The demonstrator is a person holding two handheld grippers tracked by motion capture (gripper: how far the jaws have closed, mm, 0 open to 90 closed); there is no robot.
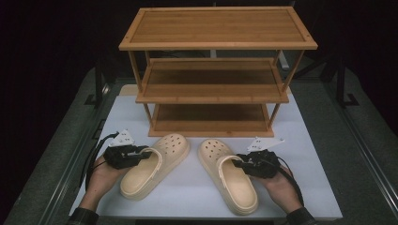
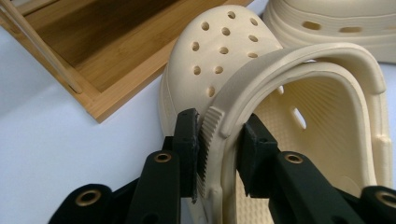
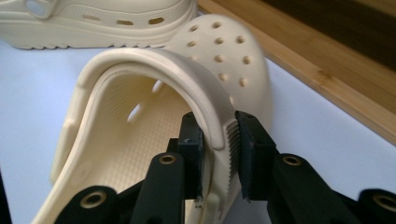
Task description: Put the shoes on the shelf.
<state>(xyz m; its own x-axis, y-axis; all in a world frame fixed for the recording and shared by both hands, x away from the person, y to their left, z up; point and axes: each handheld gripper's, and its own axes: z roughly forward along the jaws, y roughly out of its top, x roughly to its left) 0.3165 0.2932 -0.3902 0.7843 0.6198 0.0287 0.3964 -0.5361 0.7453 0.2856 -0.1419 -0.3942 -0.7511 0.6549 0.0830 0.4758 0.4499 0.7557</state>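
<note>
Two cream foam clogs on the white table top [image 1: 300, 187], toes toward the bamboo shoe rack [image 1: 213, 70] and heels toward the person: left clog [image 1: 152, 166] and right clog [image 1: 227, 173], lying near each other but apart, just in front of the rack's bottom shelf. Left gripper [image 1: 141, 152] closed across the outer side wall of the left clog where the heel strap pivots, one jaw outside, one inside the shoe mouth, ridged pad [image 2: 204, 149] pressed to the wall. Right gripper [image 1: 240, 162] clamped the same way on the right clog's outer wall and strap base, serrated pad [image 3: 233, 154] against the rim. Probably light, springy moulded foam: likely to flex under the pinch and swing from a one-sided hold, yet not fragile and not very slippery given the matte, ribbed surface. Best taken hold of at the thick rim beside the strap rivet, as now, rather than by the thin strap alone. Flat, smooth, bare matte table; three open slatted shelves with low lips; dark surroundings, metal frame rails along both sides.
</note>
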